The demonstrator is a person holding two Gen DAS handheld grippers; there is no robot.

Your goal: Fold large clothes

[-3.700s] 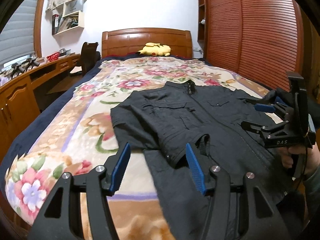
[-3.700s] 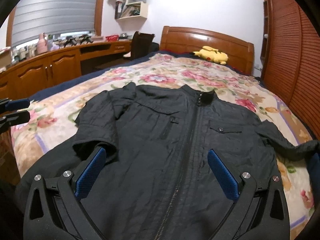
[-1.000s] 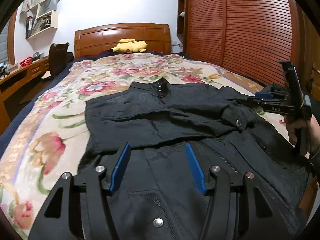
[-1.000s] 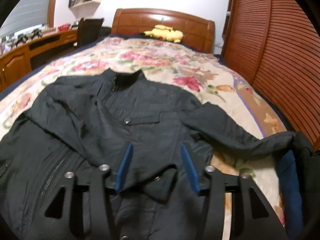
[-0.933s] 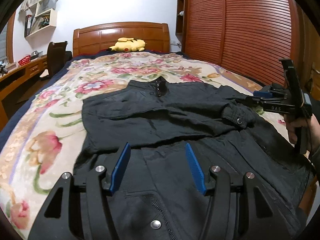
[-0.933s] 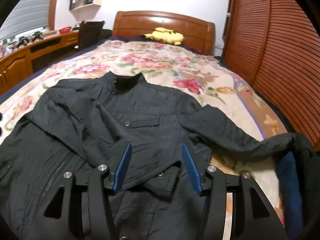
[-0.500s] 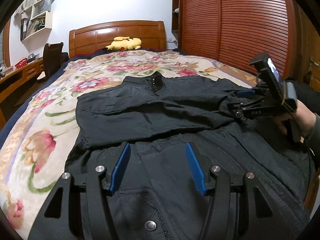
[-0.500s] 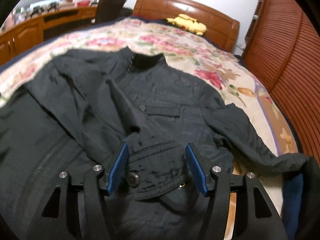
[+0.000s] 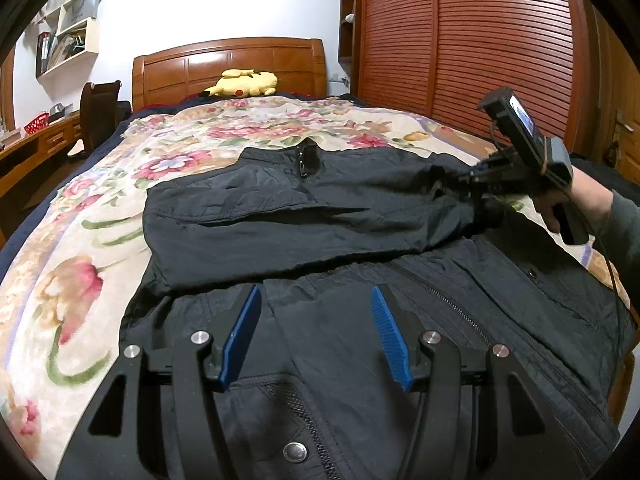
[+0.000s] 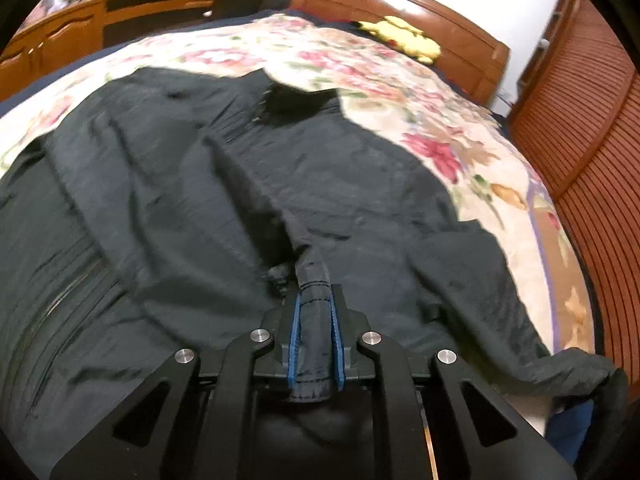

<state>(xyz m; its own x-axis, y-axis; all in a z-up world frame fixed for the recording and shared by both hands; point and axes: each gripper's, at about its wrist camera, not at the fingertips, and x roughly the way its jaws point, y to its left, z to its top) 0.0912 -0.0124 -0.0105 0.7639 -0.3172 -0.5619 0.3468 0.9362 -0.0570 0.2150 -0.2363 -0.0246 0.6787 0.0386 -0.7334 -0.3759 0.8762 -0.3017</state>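
A dark jacket [image 9: 320, 208] lies face-up on the flowered bedspread [image 9: 72, 248], one sleeve [image 9: 280, 232] already folded across its chest. The right gripper [image 10: 315, 332] has just closed on that sleeve's cuff [image 10: 314, 280]; the left gripper [image 9: 316, 336] hovers half-open and empty over the hem. Next, probably, comes placing the cuff flat.

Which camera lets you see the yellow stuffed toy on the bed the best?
The left wrist view. There the yellow stuffed toy lies sharp and whole against the wooden headboard. In the right wrist view it is small and blurred near the top edge.
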